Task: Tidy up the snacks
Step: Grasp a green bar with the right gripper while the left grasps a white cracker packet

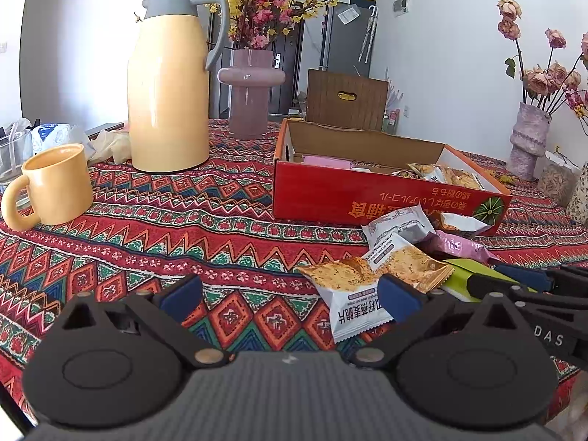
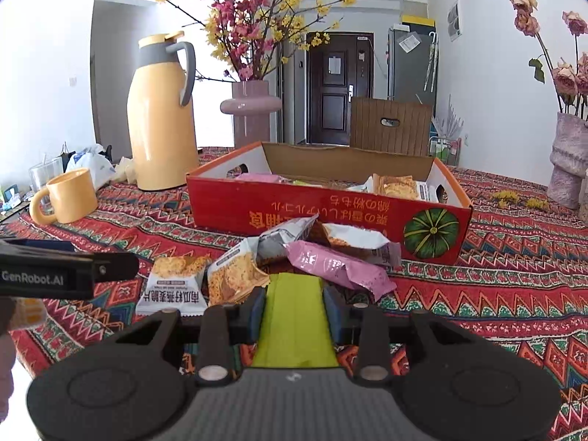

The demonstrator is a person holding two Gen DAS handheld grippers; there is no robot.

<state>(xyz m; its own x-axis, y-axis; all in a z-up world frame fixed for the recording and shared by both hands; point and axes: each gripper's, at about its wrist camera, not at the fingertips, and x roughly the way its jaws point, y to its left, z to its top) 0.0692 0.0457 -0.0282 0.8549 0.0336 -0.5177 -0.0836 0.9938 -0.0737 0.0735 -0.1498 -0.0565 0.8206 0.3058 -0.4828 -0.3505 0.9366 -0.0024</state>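
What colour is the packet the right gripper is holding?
Lime green packet, clearest in the right wrist view between the right gripper pads.

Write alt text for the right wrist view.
The right gripper is shut on a flat lime-green snack packet above a red patterned tablecloth. Ahead, loose snack packets lie before an open red cardboard box; a yellow thermos jug and yellow mug stand left.
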